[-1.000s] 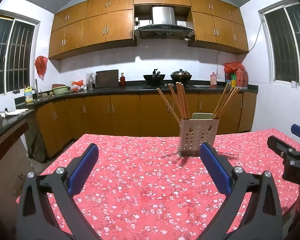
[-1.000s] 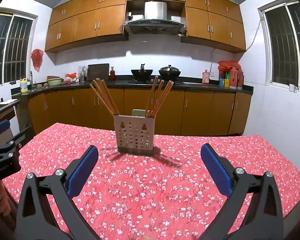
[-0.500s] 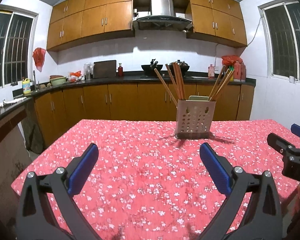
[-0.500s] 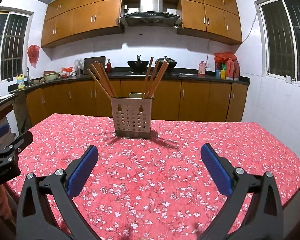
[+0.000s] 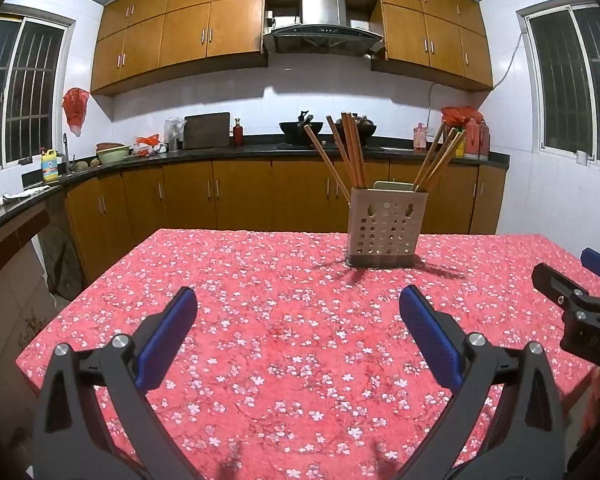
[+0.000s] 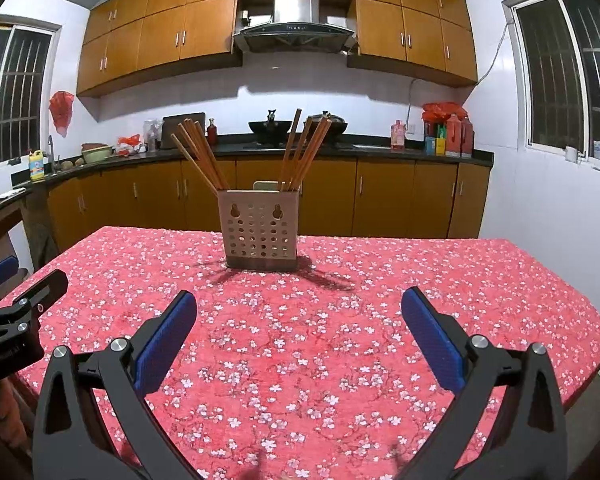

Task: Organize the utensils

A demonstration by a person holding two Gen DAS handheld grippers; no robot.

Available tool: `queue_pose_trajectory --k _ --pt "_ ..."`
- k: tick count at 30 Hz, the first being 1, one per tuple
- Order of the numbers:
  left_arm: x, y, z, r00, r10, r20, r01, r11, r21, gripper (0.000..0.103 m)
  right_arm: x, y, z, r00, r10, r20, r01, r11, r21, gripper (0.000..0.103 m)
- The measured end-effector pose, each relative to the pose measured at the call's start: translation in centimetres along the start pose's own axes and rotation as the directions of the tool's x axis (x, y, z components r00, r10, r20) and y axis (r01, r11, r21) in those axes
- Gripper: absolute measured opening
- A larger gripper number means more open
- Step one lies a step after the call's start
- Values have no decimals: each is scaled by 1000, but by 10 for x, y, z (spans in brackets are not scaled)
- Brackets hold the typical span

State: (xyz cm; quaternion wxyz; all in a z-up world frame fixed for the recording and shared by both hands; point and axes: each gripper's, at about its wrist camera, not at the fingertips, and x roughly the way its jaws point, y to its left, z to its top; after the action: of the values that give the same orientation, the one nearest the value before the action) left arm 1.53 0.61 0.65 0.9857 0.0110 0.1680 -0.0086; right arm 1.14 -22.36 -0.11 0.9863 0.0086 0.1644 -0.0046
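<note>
A beige perforated utensil holder [image 5: 387, 232] [image 6: 259, 229] stands upright on the far half of a table under a red floral cloth [image 5: 284, 344] [image 6: 320, 344]. Wooden chopsticks [image 5: 350, 152] [image 6: 204, 160] lean out of it in two bunches, left and right. My left gripper [image 5: 298, 312] hovers open over the near part of the cloth, well short of the holder, with nothing between its blue pads. My right gripper [image 6: 299, 314] is open and empty too, facing the holder from the near side. Each gripper shows at the edge of the other's view.
Behind the table a dark kitchen counter [image 5: 260, 150] runs along the wall with wooden cabinets, a wok, bottles and a cutting board. The table's left edge [image 5: 80, 292] and right edge [image 6: 572, 304] drop off to the floor. Barred windows sit on both side walls.
Both grippers have risen and pulled back from the holder, so it sits farther off and more cloth shows. Both stayed open and empty.
</note>
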Motion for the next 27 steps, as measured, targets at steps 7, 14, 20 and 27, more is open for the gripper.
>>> queue_pose_trajectory --k 7,14,20,27 --pt "1 -3 -2 1000 0 -8 1 1000 2 99 2 0 -3 1000 5 -16 -5 1000 0 101" --pt "3 -5 -2 1000 -7 -13 7 1000 6 99 4 -1 -4 1000 11 -24 -11 1000 8 101" --pt "3 -6 -2 1000 -6 -14 6 1000 6 99 5 -1 -4 1000 14 -28 -13 1000 12 101" --pt "3 -5 -2 1000 -6 -13 6 1000 6 99 6 -1 -5 999 15 -28 -15 1000 12 101"
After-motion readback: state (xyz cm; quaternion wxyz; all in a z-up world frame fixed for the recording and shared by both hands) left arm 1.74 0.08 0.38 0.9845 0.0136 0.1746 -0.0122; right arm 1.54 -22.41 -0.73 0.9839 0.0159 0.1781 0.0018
